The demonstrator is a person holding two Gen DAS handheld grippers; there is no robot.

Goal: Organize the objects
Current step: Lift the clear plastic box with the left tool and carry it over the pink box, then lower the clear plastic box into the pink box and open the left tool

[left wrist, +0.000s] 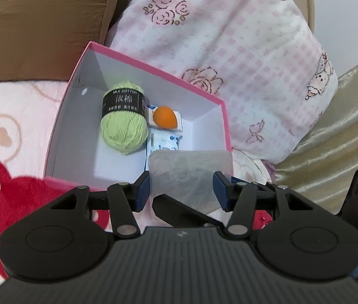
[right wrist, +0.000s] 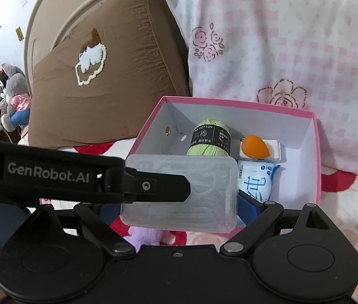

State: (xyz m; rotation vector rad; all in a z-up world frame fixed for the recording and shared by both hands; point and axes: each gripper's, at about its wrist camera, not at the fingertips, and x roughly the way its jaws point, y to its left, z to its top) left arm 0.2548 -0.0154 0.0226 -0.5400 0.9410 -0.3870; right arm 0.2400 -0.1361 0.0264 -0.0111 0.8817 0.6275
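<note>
A translucent plastic box [left wrist: 189,174] hangs over the near edge of an open pink box [left wrist: 153,63]. My left gripper [left wrist: 182,190] is shut on it, a blue pad against each side. My right gripper [right wrist: 176,210] is shut on the same translucent box [right wrist: 179,197]. Its right blue pad touches the box's side, and its left pad is hidden behind the left gripper's black finger [right wrist: 158,187], which lies across the box. Inside the pink box [right wrist: 229,101] lie a green yarn ball [right wrist: 209,139], an orange egg-shaped sponge [right wrist: 255,147] and white-and-blue packets [right wrist: 257,179].
The pink box rests on a red-and-white bear-print blanket [left wrist: 1,126]. A brown pillow [right wrist: 108,76] leans behind it on the left, and a pink checked quilt [left wrist: 229,50] is bunched behind it on the right. Plush toys [right wrist: 14,93] sit far left.
</note>
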